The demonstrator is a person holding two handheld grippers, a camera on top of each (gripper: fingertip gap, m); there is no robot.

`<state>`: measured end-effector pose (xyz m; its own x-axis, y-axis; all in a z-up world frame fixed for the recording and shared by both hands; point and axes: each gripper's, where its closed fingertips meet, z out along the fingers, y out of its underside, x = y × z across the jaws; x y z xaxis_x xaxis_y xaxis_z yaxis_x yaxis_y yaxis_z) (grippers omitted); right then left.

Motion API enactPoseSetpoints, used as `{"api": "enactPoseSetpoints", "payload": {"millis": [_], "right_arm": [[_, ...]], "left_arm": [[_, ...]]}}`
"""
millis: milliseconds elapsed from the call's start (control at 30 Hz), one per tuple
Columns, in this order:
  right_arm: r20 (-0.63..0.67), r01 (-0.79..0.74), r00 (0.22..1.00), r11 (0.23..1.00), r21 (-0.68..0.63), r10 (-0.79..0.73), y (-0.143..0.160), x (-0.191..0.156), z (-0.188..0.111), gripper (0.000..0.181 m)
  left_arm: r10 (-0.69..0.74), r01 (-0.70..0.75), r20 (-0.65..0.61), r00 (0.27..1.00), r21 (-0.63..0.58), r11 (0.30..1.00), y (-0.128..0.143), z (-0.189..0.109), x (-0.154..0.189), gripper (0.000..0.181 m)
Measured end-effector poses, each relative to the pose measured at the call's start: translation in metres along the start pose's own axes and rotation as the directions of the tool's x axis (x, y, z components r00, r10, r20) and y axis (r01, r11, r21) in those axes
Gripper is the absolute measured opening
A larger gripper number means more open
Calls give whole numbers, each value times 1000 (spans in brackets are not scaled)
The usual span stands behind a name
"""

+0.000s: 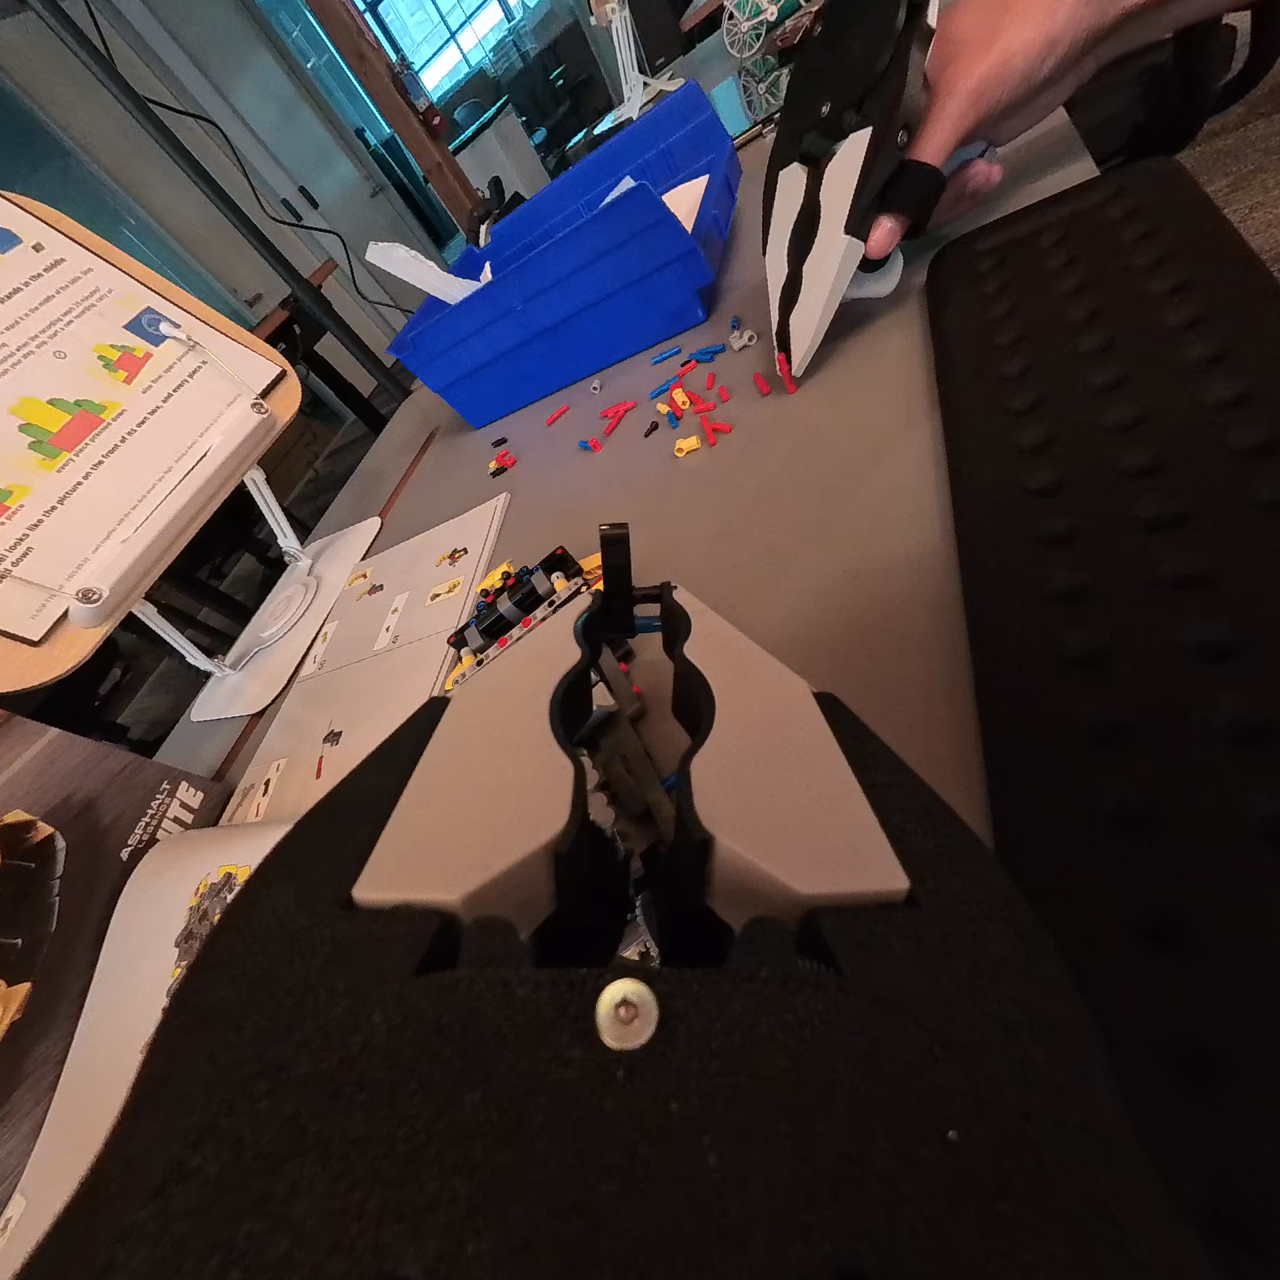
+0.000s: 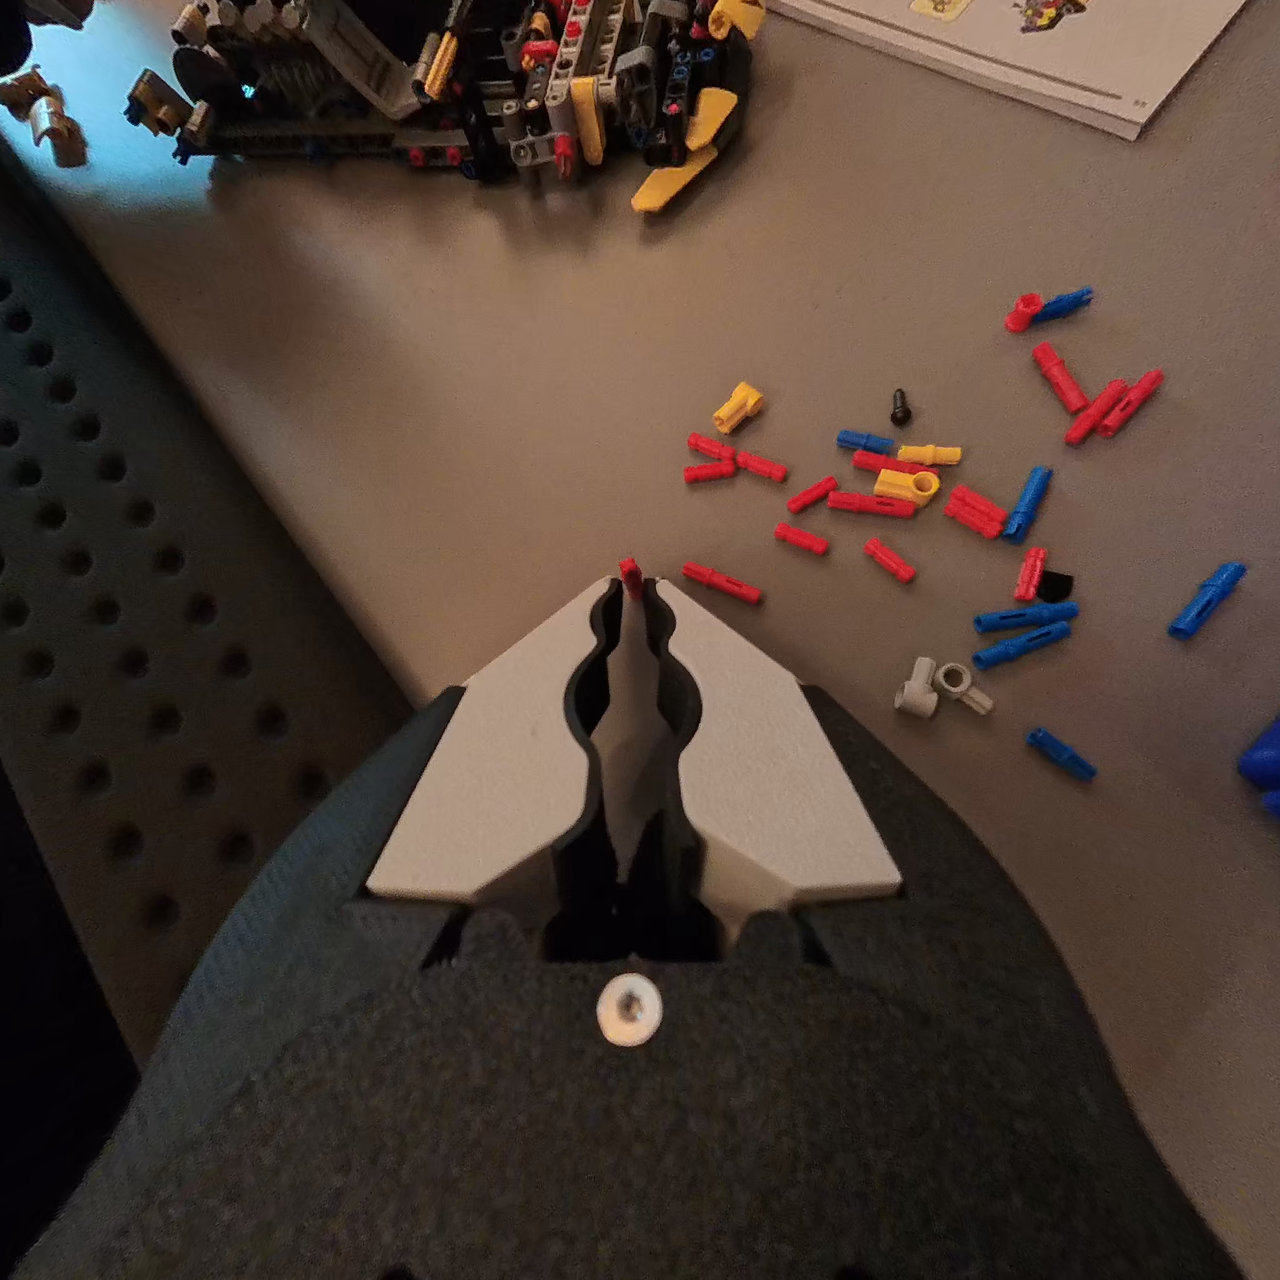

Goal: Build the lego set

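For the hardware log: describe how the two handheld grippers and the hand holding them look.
Each gripper, left and right, has two pale grey wedge-shaped fingers with wavy black inner pads, on a black textured body with a silver screw. The hand on the right gripper wears a black finger sleeve. No cables visible.

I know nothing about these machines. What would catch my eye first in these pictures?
Probably the bright scatter of loose pins, red, blue and yellow, on the grey table. The right gripper pinches one red pin at its tips, at that scatter's edge. Nearer the booklet, the left gripper is closed on the half-built model.
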<state>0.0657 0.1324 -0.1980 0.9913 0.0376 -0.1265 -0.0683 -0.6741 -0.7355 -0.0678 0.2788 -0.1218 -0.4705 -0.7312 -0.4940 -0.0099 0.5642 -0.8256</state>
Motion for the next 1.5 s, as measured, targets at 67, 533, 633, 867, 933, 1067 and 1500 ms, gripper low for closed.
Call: {"api": "enactPoseSetpoints", "payload": {"millis": [67,533,633,867,933,1067,1500], "right_arm": [[-4,1,1000,1000,-7,-1,0,0,0,6],[-25,219,972,934,-281,-235,6,4,-9,15],[11,310,943,863,-399,-333,2,5,-10,14],[98,365,924,778,-511,-369,5,4,-2,14],[101,365,924,777,-513,-368,4,3,1,14],[107,364,925,772,-521,-364,5,3,3,7],[-79,468,882,883,32,-465,-111,-68,15,4]], "left_arm": [[0,0,0,1000,1,1000,0,0,0,17],[10,-10,-4,1000,-4,1000,1,0,1,17],[15,-15,-6,1000,-8,1000,2,1,2,17],[16,-16,-6,1000,-9,1000,2,0,1,17],[18,-18,-11,1000,-10,1000,2,1,2,17],[24,-24,-16,1000,-13,1000,3,1,4,17],[-127,127,-13,992,47,991,-7,-1,-5,16]]}}
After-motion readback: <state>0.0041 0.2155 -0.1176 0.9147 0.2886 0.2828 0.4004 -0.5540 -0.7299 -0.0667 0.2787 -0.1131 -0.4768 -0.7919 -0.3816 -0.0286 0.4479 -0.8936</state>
